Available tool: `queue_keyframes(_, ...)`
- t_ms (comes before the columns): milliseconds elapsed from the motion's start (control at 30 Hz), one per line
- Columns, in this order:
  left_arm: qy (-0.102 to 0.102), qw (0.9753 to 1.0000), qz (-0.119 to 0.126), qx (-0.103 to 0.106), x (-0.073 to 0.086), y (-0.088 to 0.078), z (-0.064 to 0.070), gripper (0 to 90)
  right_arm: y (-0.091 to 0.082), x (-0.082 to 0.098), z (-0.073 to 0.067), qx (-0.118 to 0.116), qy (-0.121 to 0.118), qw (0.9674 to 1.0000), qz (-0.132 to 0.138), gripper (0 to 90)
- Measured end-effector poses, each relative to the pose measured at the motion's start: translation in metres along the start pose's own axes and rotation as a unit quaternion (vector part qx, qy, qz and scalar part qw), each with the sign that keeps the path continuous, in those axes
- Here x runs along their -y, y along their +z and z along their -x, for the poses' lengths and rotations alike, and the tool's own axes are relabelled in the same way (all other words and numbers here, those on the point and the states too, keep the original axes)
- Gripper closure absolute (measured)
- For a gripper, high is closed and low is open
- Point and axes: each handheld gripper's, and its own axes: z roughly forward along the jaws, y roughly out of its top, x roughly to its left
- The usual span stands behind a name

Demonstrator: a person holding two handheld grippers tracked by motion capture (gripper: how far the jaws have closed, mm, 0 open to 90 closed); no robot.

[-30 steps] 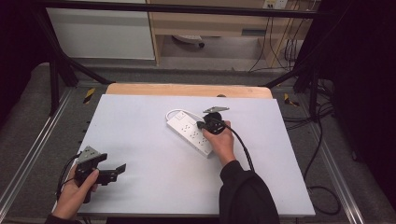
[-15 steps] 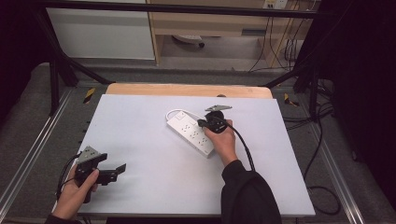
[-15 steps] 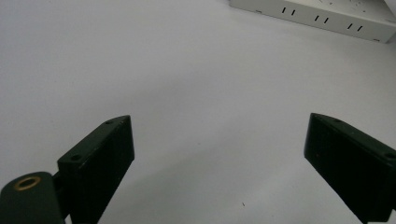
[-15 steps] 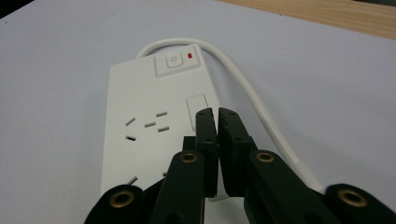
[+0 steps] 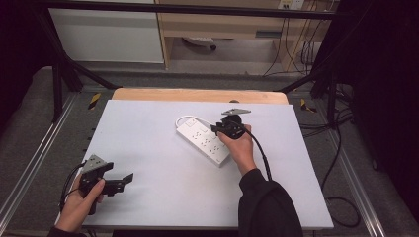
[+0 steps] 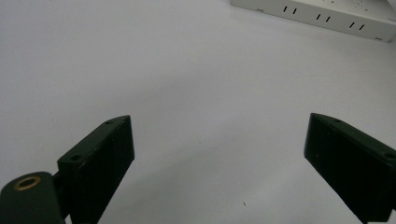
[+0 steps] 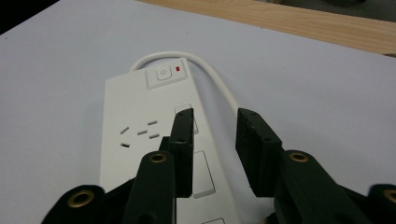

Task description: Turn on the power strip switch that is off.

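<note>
power strip [image 7: 154,140] between half-open right gripper [image 7: 214,140] jaws

The worktop [image 5: 163,197] under both grippers is a smooth, matt pale sheet; beyond the right gripper [image 7: 215,123] a strip of bare light wood [image 7: 327,23] shows its grain. Just under that gripper lies the power strip [image 7: 140,135] — white plastic, smooth with a soft sheen, its cord [image 7: 219,84] the same white. The left gripper [image 6: 219,154] has jaws of matt black plastic, faintly textured — a brass-coloured metal insert sits at one base
</note>
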Motion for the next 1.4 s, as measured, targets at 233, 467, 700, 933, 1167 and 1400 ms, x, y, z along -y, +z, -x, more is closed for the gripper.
queue_keyframes(233, 0.001, 1.0000, -0.001, -0.001, 0.000, 0.000, 0.000, 8.5, -0.010, -0.004, 0.004, 0.008, 0.008, 0.9999, 0.006, 51.8)
queue_keyframes(467, 0.001, 1.0000, -0.002, -0.002, 0.000, 0.000, 0.000, 8.5, -0.019, -0.007, 0.011, 0.021, 0.027, 0.9993, 0.013, 35.4)
queue_keyframes(700, 0.001, 1.0000, -0.003, -0.003, 0.000, 0.000, 0.000, 8.5, -0.028, -0.008, 0.017, 0.024, 0.038, 0.9989, 0.012, 21.5)
queue_keyframes(933, 0.002, 1.0000, -0.004, -0.003, 0.000, 0.000, 0.000, 8.5, -0.040, -0.010, 0.022, 0.032, 0.049, 0.9982, 0.011, 10.4)
queue_keyframes(1167, 0.000, 1.0000, -0.005, -0.005, 0.001, 0.001, 0.000, 8.3, -0.058, -0.008, 0.027, 0.038, 0.060, 0.9971, 0.027, 8.7)
queue_keyframes(1400, -0.001, 1.0000, -0.005, -0.006, 0.001, 0.000, 0.000, 8.3, -0.073, 0.004, 0.032, 0.039, 0.069, 0.9961, 0.039, 6.8)
